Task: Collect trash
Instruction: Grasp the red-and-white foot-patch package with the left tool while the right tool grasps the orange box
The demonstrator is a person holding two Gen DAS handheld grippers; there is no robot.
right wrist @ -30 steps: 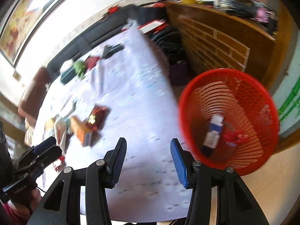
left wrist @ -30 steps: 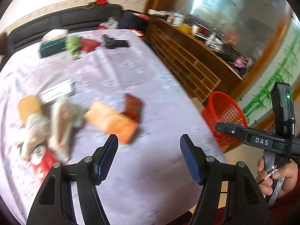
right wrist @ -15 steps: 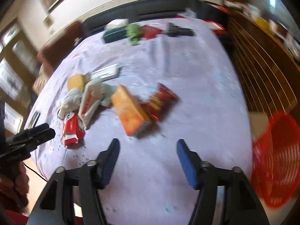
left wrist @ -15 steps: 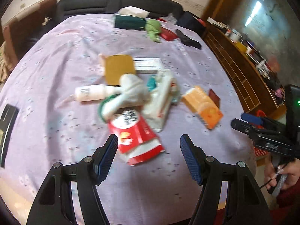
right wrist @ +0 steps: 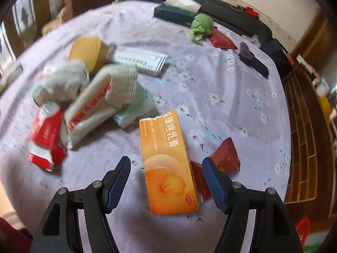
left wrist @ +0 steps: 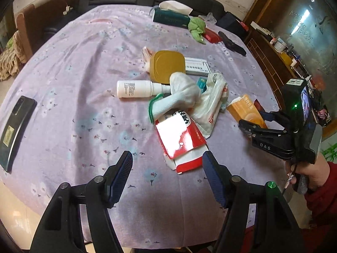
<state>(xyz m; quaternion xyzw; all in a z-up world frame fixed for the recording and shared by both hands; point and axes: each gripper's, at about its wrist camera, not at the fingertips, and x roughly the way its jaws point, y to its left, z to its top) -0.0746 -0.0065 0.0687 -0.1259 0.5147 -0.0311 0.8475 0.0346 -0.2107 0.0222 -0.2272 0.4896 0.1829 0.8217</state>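
Note:
A pile of trash lies on a purple flowered tablecloth (left wrist: 84, 84). My left gripper (left wrist: 167, 165) is open and empty, just short of a red and white carton (left wrist: 179, 135). Behind it lie a white sock (left wrist: 179, 97), a plastic bag (left wrist: 212, 103), a white bottle (left wrist: 137, 89) and a gold lid (left wrist: 167, 66). My right gripper (right wrist: 166, 170) is open, its fingers either side of an orange box (right wrist: 168, 160), with a dark red wrapper (right wrist: 223, 158) beside it. The right gripper (left wrist: 261, 124) also shows in the left wrist view, over the orange box (left wrist: 244, 109).
A black phone (left wrist: 14, 126) lies at the table's left edge. At the far end sit a green tissue box (left wrist: 170, 18), a green cloth (left wrist: 197, 28), a red packet (right wrist: 223, 39) and a black object (left wrist: 231, 43). A red basket rim (right wrist: 303, 227) shows low right. A wooden cabinet (right wrist: 305, 126) stands right.
Both grippers have swung left from the red basket side toward the trash pile. The left now faces the red carton; the right has moved in over the orange box. Both stay open.

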